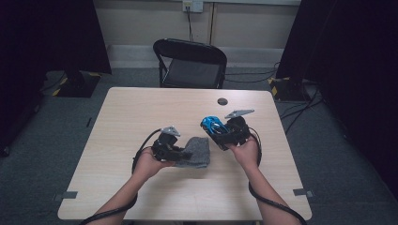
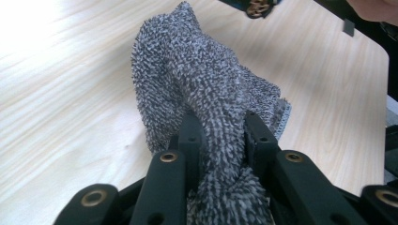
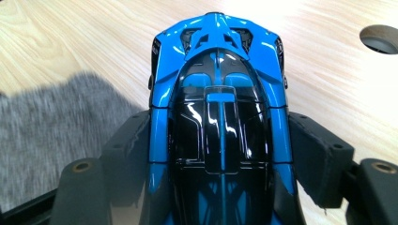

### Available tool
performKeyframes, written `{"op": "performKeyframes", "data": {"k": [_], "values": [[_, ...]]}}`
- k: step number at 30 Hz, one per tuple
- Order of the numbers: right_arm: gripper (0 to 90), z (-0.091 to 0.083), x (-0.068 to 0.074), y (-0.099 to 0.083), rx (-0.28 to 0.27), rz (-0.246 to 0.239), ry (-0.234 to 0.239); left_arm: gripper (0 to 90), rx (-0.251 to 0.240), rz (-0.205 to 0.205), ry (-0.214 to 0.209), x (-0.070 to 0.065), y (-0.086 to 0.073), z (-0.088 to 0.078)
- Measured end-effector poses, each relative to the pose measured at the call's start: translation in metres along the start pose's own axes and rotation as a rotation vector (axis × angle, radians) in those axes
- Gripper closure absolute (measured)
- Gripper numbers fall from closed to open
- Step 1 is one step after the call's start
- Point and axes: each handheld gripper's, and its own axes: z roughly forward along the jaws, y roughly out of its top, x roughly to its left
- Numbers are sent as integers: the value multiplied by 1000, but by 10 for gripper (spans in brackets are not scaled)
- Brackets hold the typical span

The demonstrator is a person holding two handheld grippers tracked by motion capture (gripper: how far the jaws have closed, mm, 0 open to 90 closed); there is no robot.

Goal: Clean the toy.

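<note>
Left gripper (image 1: 184, 153): jaws closed tight on bunched grey cloth (image 2: 206, 108); cloth raised at grip, far end resting on table (image 1: 141, 108). Right gripper (image 1: 217, 132): jaws part-open, clamped on sides of blue toy car (image 3: 218, 117), held above table just beside cloth.

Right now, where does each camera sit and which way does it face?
High view: above the person's side, looking forward and down at the table; both forearms show.
Left gripper view: rides the left tool, looking along jaws clamped on the grey cloth.
Right gripper view: rides the right tool, which grips the blue toy car.
All share cloth and car.
</note>
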Motion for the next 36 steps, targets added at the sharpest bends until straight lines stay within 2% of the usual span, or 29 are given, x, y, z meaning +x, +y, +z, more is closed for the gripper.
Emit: {"op": "performKeyframes", "data": {"k": [9, 16, 17, 24, 29, 36], "values": [[284, -7, -11, -11, 14, 8, -23, 733, -26, -49, 60, 20, -5, -14], [284, -10, -18, -17, 22, 15, -37, 733, -41, -63, 94, 30, -8, -24], [284, -10, -18, -17, 21, 16, -37, 733, -46, -68, 113, 32, -9, -25], [284, -13, -26, -24, 35, 23, -52, 733, -58, -93, 134, 41, -13, -34], [284, -15, -32, -30, 43, 28, -65, 733, -56, -95, 156, 47, -15, -39], [284, -18, -40, -38, 63, 31, -90, 733, -65, -126, 181, 58, -22, -44]]}}
